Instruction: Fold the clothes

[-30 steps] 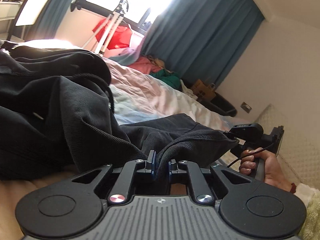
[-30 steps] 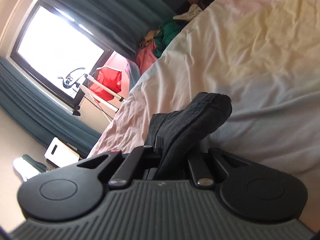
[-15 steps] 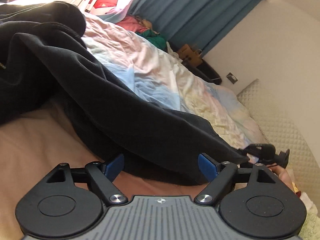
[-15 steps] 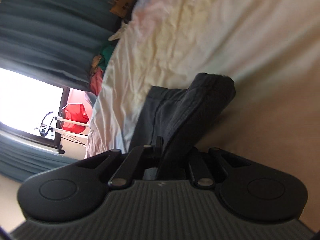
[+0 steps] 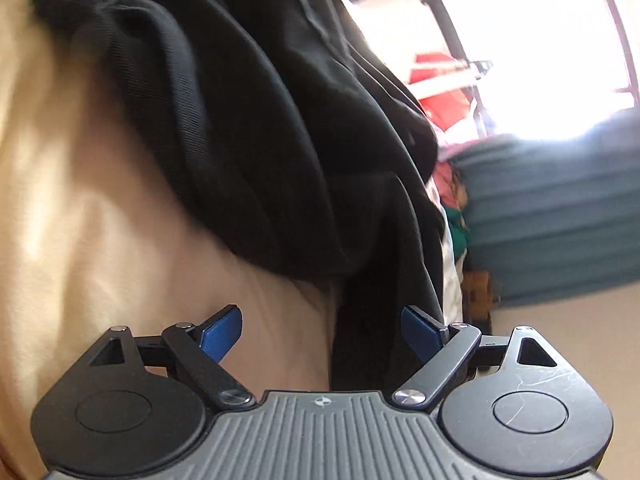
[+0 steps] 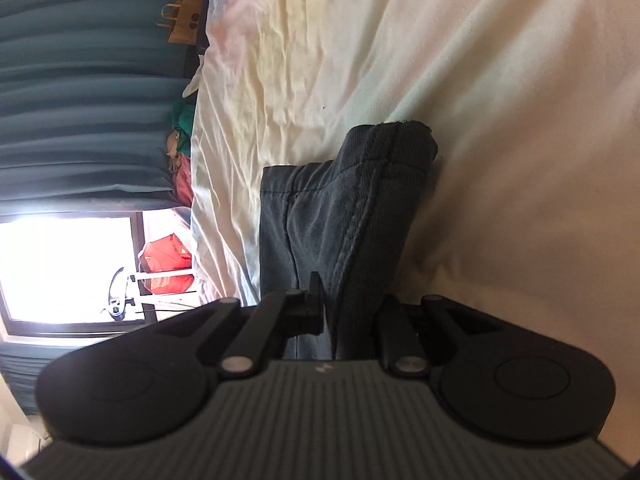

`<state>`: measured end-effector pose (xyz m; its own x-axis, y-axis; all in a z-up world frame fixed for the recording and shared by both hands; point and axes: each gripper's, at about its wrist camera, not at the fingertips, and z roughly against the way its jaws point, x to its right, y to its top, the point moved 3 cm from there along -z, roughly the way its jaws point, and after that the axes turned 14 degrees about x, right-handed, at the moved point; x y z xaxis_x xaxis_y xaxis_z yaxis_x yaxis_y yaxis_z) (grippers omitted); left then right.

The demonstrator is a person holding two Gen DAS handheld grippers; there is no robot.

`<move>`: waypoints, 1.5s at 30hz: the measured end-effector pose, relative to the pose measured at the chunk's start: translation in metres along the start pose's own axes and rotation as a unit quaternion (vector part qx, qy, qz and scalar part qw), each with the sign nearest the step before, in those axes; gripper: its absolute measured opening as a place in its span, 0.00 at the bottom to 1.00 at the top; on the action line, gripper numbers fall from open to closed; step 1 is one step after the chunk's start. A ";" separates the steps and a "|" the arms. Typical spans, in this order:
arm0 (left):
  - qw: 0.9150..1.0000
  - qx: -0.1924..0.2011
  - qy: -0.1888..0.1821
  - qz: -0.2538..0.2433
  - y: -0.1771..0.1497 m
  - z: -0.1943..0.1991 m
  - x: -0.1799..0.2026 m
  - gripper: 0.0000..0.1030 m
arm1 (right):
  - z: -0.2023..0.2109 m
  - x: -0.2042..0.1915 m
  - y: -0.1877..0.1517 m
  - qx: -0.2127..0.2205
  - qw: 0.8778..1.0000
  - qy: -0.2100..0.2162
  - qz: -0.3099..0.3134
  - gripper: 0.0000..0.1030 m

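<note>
Your left gripper (image 5: 322, 332) has just opened wide and has let go, with the black garment (image 5: 256, 140) heaped on the bed (image 5: 80, 220) in front of it and one fold hanging between the blue pads (image 5: 222, 330), untouched. Your right gripper (image 6: 350, 312) is clamped on the ribbed cuff (image 6: 384, 184), jaws just starting to ease. Looks like you're mid-fold, so next you'll want a fresh edge for that left one.

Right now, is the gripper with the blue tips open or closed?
Open. The left gripper has just been opening; its blue fingertips stand wide apart, gripping nothing, with the black garment lying just ahead.
</note>
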<state>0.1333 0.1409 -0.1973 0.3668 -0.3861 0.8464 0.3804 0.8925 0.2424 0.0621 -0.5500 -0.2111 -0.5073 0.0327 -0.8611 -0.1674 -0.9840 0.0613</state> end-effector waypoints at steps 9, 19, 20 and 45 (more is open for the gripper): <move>0.984 0.134 0.048 0.106 0.028 -0.009 -0.041 0.63 | 0.004 -0.010 0.004 0.019 0.999 0.028 -0.001 0.28; 0.964 0.196 0.064 0.166 0.068 0.009 -0.061 0.17 | 0.002 -0.004 0.011 0.047 0.999 0.013 0.015 0.33; 0.965 0.198 0.067 0.158 0.075 0.015 -0.060 0.13 | -0.001 -0.006 0.011 0.046 0.998 0.010 0.036 0.20; 0.981 0.106 0.165 -0.013 0.190 0.187 -0.078 0.08 | 0.020 0.013 0.038 0.086 0.993 -0.068 0.034 0.07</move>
<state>0.0182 0.3838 -0.1285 0.6269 -0.4322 0.6483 0.2201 0.8964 0.3848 0.0318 -0.5837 -0.2099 -0.6301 0.0023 -0.7765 -0.2654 -0.9404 0.2126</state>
